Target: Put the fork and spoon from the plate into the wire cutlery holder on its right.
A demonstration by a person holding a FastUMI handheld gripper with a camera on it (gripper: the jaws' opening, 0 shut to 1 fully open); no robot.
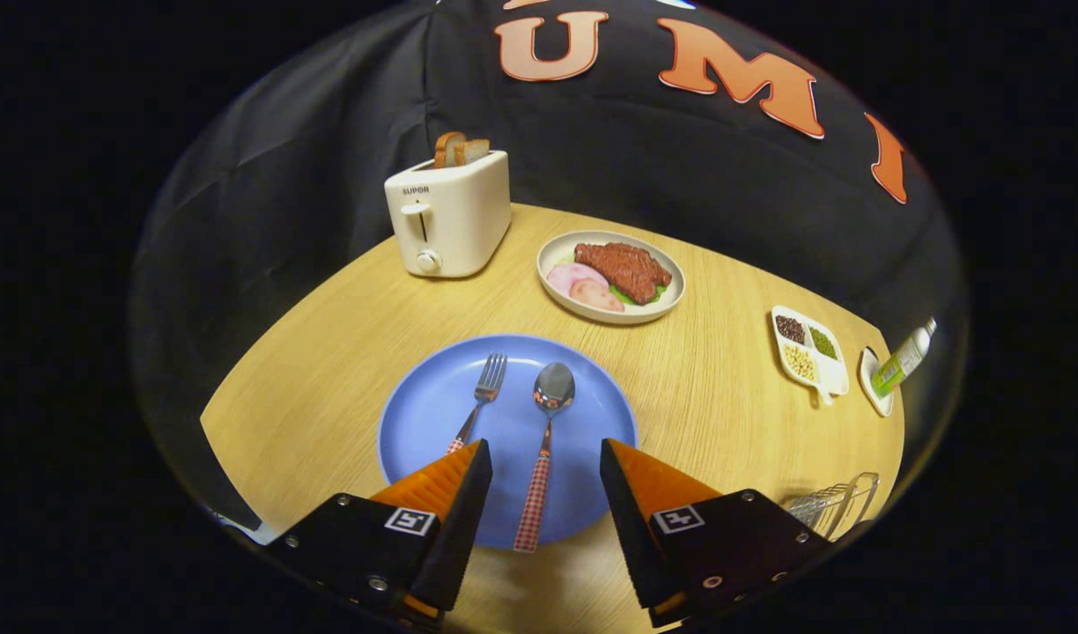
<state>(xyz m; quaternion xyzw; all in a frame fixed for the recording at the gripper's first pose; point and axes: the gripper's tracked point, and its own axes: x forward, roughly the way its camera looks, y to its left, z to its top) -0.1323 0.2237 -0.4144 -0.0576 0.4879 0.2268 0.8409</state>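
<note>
**Nothing moved yet, both pieces to go**

With fork (479, 401) and spoon (544, 440) both lying on the blue plate (416, 414), I judge the task unstarted. Spoon handle runs between my gripper (545, 467) fingers; fork handle sits by the left one. Gripper is released, jaws wide, touching nothing. Wire cutlery holder (834, 504) sits on the bench (724, 387) right of the plate, apparently empty.
</note>
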